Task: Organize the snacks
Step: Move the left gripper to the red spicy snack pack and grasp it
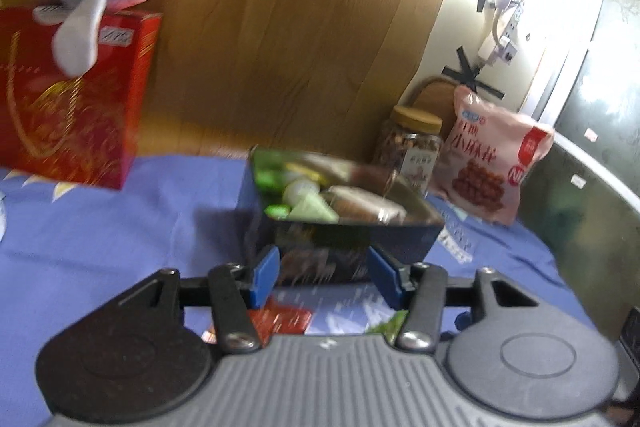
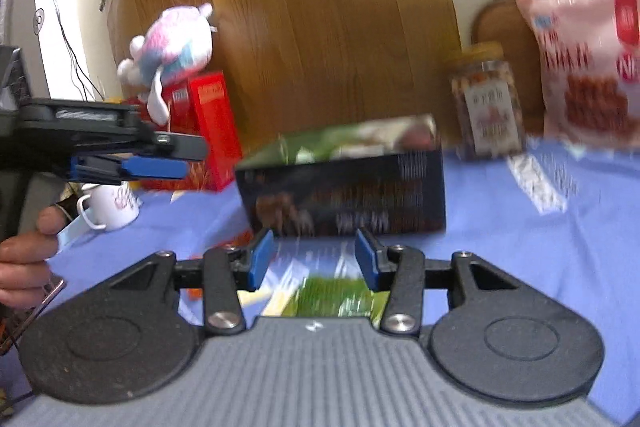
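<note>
**Both tongs empty, loose packets under them, box ahead**

Left tongs (image 1: 324,277) are standing released, nothing between the blue pads. Right tongs (image 2: 314,259) likewise released, gap clear. In the right wrist view the left tongs are also showing at mid left, side on, with a hand (image 2: 24,263) gripping the handle below.

The dark snack box (image 1: 344,239) is sitting centre frame on the blue-covered surface (image 1: 120,227), open top, already holding several wrapped snacks (image 1: 316,195), green and pale. Loose packets are lying in front of it: a red packet (image 1: 280,321) low in the left wrist view, a green packet (image 2: 336,297) just below the right pads.

Handling, my read: packets are light, soft, crinkly film, probably slippery and easy to crush. Pinch across a flat edge or seam, not the puffed middle. The box looks like thin card, so it will likely slide if pushed.

Behind, at right: a jar (image 1: 412,147) with a yellow lid, rigid and probably heavier, and a pink bag (image 1: 492,163), soft and bulky, best taken by its top seal. Both frames are blurred; labels unreadable.
</note>
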Demonstrator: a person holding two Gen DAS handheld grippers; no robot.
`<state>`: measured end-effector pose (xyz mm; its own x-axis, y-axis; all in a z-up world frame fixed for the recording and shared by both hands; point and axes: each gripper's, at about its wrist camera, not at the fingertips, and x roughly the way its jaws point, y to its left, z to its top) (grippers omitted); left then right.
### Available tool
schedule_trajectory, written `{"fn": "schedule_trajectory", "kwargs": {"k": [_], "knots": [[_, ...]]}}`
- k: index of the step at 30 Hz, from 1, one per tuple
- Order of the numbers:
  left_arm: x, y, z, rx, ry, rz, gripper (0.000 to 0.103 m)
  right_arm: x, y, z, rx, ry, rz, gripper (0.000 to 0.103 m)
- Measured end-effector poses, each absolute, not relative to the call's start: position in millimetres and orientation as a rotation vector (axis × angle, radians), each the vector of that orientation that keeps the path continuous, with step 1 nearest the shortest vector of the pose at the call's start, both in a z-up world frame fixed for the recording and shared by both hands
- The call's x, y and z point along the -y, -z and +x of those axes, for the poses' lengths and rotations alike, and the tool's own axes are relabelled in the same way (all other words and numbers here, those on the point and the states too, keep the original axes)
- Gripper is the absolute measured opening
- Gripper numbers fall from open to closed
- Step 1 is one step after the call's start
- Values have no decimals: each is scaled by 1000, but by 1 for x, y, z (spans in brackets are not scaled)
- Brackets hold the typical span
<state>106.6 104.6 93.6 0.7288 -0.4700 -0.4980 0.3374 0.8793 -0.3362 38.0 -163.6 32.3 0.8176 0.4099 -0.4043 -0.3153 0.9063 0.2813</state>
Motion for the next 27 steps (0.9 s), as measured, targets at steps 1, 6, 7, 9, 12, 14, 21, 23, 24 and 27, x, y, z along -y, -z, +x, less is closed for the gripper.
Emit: {"fn": "schedule_trajectory", "kwargs": {"k": [1,6,7,9,12,14,21,23,24,27], "knots": [[-107,-91,102,-614,441,-224,54,163,-31,36,-485,-396,218,48],[-113,-83,91,-641,425,-217,56,160,-33,28,-507,-421,242,48],[-113,-81,90,-646,421,-216,56,159,-32,26,-510,-427,244,48],[-112,-76,89,-663,418,-214,56,159,-31,22,-516,-429,244,48],[-110,-74,89,-677,421,-210,56,160,-29,17,-528,-434,247,48],[-108,-74,88,-679,417,-209,56,161,-28,14,-530,-438,250,48],[-132,-70,93,-695,373,-278,56,163,-22,18,-564,-467,319,48],[-141,-66,97,-705,357,-294,56,156,-21,23,-577,-489,329,48],[-143,-64,100,-711,354,-300,56,152,-20,26,-585,-500,325,48],[-143,-59,111,-726,374,-298,57,137,-17,36,-612,-529,303,49]]}}
